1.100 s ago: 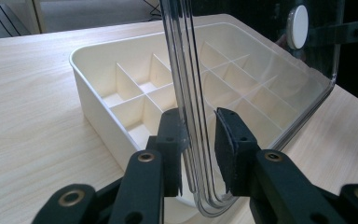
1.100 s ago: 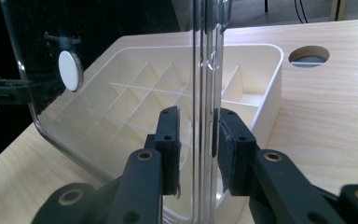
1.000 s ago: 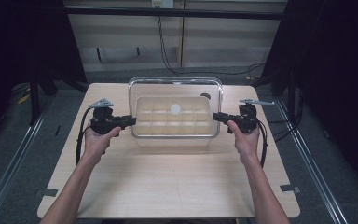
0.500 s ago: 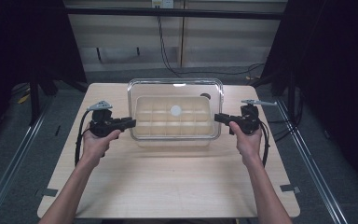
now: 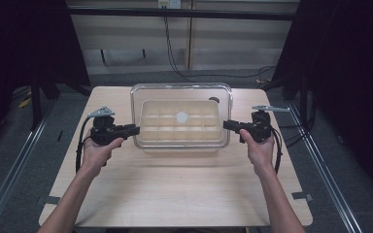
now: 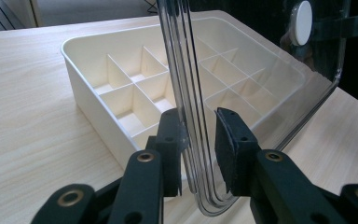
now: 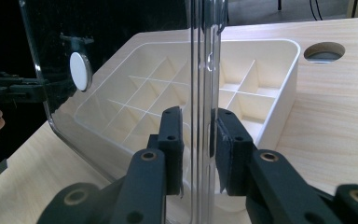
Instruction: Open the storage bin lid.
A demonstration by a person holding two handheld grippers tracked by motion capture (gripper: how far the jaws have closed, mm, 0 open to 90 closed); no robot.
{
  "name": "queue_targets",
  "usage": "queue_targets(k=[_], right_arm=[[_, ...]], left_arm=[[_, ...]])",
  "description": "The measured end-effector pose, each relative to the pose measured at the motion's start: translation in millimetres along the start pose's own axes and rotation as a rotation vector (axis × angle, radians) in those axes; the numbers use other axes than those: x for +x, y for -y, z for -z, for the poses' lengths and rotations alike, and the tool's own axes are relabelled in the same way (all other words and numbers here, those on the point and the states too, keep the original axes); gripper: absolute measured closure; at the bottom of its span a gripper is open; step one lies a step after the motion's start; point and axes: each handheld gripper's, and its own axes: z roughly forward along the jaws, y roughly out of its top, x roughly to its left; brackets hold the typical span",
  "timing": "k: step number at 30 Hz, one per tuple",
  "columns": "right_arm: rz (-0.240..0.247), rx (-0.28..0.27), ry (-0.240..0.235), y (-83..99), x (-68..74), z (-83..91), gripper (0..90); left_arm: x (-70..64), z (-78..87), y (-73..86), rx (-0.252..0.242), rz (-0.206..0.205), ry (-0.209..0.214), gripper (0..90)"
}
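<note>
on a pale wooden table (image 5: 175, 194), the left gripper (image 5: 132, 129) and right gripper (image 5: 228, 124) are each clenching an end of a clear lid (image 5: 182, 88), holding it above a cream divided tray (image 5: 148, 141), apparently mid-lift or mid-placement, needing level, matched hands next.

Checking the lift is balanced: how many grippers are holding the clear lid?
2: the left gripper grips the clear lid at its left edge, and the right gripper grips its right edge.
</note>
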Motion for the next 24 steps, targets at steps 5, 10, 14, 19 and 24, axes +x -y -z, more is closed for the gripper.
queue_targets(k=[5,10,14,19,24], right_arm=[[0.000,-0.002,-0.003,1.1,-1.2,3.3,74.0],[-0.007,0.001,-0.004,3.6,0.2,6.5,74.1],[0.000,0.005,-0.003,5.3,1.9,8.8,74.1],[-0.001,0.017,-0.009,8.0,3.2,10.6,74.2],[0.008,0.017,-0.014,8.5,5.4,11.9,74.3]], left_arm=[[-4.1,1.3,0.8,-0.003,-0.006,0.007,71.9],[-7.4,1.4,3.2,0.003,-0.001,0.002,71.7],[-9.8,3.0,6.1,0.012,-0.006,0.010,71.4],[-11.0,4.9,10.8,0.014,0.004,0.015,71.8],[-13.1,8.4,13.2,0.018,-0.001,0.018,71.8]])
